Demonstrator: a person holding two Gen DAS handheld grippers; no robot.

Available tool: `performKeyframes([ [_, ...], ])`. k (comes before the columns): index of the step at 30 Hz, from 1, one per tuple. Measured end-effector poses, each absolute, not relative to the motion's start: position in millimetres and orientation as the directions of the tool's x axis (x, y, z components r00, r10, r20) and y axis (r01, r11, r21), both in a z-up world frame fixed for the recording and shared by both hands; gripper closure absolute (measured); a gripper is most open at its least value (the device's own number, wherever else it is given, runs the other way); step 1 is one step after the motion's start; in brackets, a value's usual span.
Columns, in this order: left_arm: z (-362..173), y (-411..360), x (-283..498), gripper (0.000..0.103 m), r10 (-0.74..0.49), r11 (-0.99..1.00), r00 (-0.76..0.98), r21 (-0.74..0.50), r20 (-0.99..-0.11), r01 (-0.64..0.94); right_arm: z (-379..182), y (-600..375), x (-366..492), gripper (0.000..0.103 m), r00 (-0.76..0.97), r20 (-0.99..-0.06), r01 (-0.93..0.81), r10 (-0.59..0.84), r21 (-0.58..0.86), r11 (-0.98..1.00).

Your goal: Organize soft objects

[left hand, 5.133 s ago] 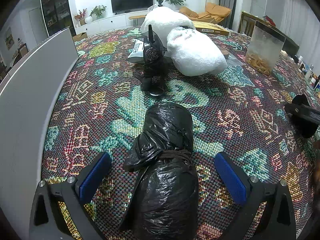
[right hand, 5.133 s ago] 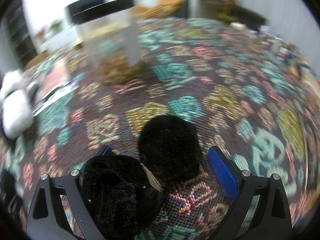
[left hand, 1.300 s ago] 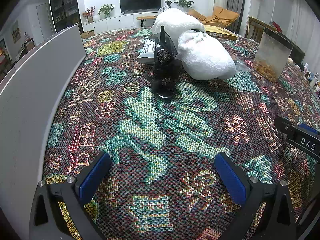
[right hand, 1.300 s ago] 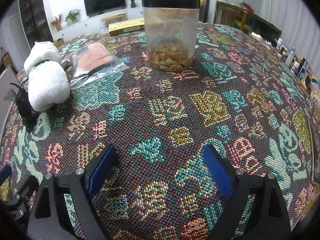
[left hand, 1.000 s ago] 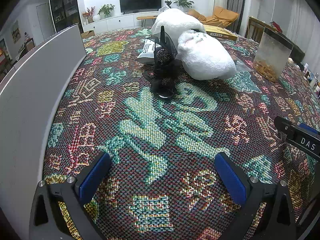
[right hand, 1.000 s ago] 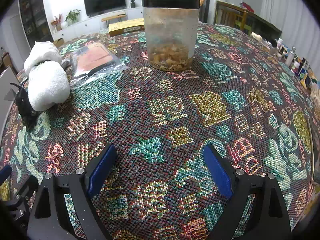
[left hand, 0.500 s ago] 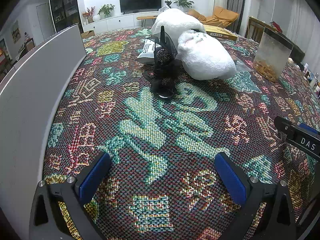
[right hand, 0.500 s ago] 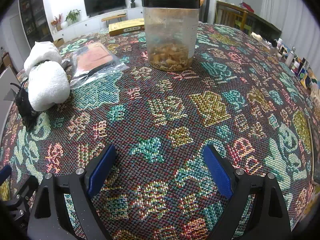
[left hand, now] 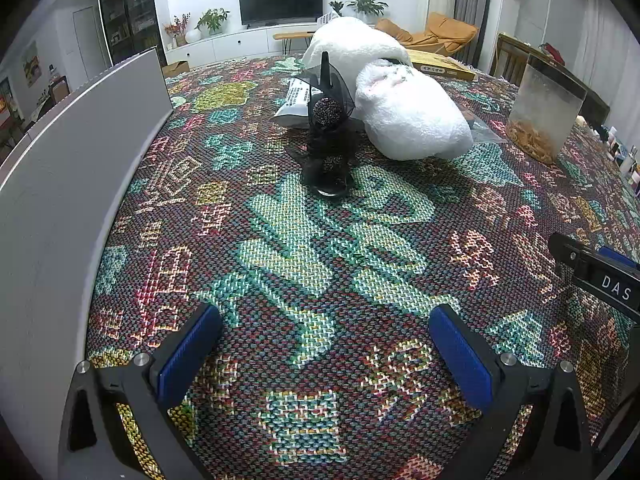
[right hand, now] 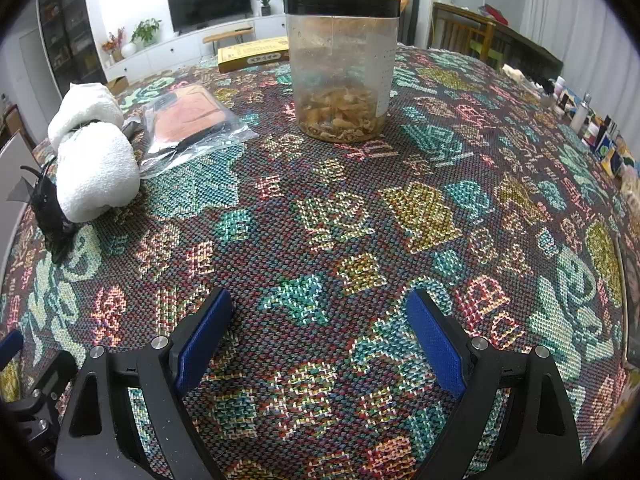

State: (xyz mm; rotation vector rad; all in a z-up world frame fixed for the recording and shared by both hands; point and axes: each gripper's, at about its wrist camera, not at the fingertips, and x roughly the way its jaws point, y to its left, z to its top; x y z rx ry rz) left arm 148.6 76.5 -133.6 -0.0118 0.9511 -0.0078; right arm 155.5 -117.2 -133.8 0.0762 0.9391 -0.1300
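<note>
Left wrist view: the left gripper (left hand: 326,344) hangs over the table covered in a woven, many-coloured patterned cloth (left hand: 304,264), its two blue-padded fingers (left hand: 188,356) spread wide with only bare cloth between them. Farther along the table lie two fluffy white soft bundles (left hand: 404,120), one behind the other and touching. Just in front of them, on their left side, stands a small black net-and-bead ornament (left hand: 328,148), with a white printed packet (left hand: 298,100) lying behind it. A flat grey board (left hand: 68,184) stands on edge along the left side of the table. At the right, a clear plastic jar with a black lid (left hand: 546,116), holding brownish dried pieces at its bottom, stands well apart from the bundles. The tip of the right gripper (left hand: 600,276) shows at the right edge.

Right wrist view: the right gripper (right hand: 320,336) likewise has its blue pads (right hand: 434,344) standing wide apart, empty, above the cloth (right hand: 400,216). The jar (right hand: 342,68) stands upright ahead of it. To its left lies a clear plastic bag with an orange flat item inside (right hand: 192,120), and left of that the two white bundles (right hand: 94,160), the black ornament (right hand: 48,210) touching the nearer one. A yellow flat box (right hand: 252,54) lies at the far edge
</note>
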Motion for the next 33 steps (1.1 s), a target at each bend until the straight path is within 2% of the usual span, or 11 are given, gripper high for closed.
performKeyframes([
  [33,-133.6,76.2,149.1,0.000,-0.011,1.000,0.581,-0.013,-0.814,0.001,-135.9,-115.3,159.6,0.012,0.584,-0.807,0.156,-0.086,0.007,0.988],
])
